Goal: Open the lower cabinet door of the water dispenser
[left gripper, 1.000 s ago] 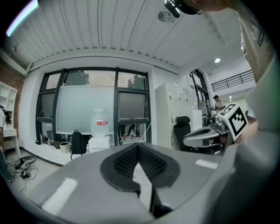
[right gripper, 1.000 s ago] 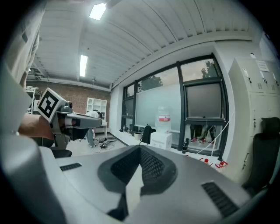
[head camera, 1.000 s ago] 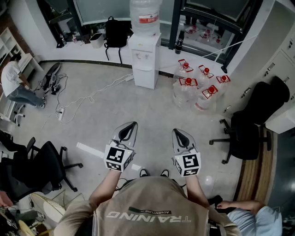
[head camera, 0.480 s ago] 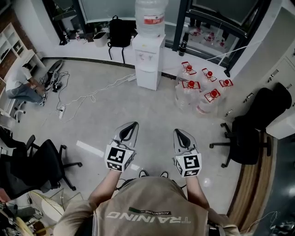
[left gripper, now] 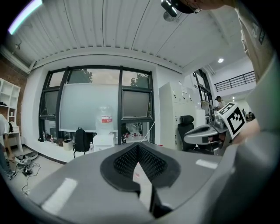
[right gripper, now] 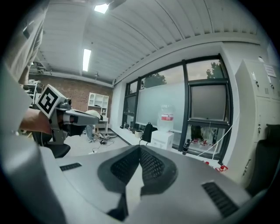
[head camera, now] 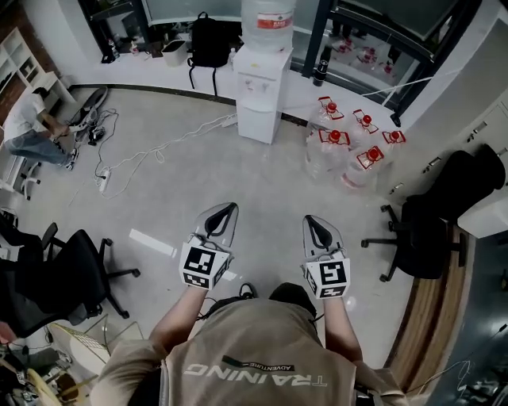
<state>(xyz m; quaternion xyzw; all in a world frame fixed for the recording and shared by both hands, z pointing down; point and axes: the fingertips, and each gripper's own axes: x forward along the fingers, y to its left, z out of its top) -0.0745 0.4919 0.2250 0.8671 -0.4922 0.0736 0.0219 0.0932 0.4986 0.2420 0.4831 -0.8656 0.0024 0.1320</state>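
The white water dispenser stands far ahead by the window wall, with a large bottle on top. Its lower cabinet door is closed. The dispenser also shows small in the left gripper view and the right gripper view. My left gripper and right gripper are held side by side in front of my chest, pointing at the dispenser and far from it. Both are shut with nothing between the pads.
Several red-capped water jugs stand on the floor right of the dispenser. A black backpack leans to its left. A cable with a power strip crosses the floor. Black office chairs stand at the right and left. A person crouches far left.
The grippers and I have drifted a little forward across the floor towards the dispenser. Both grippers stay shut and level beside each other.
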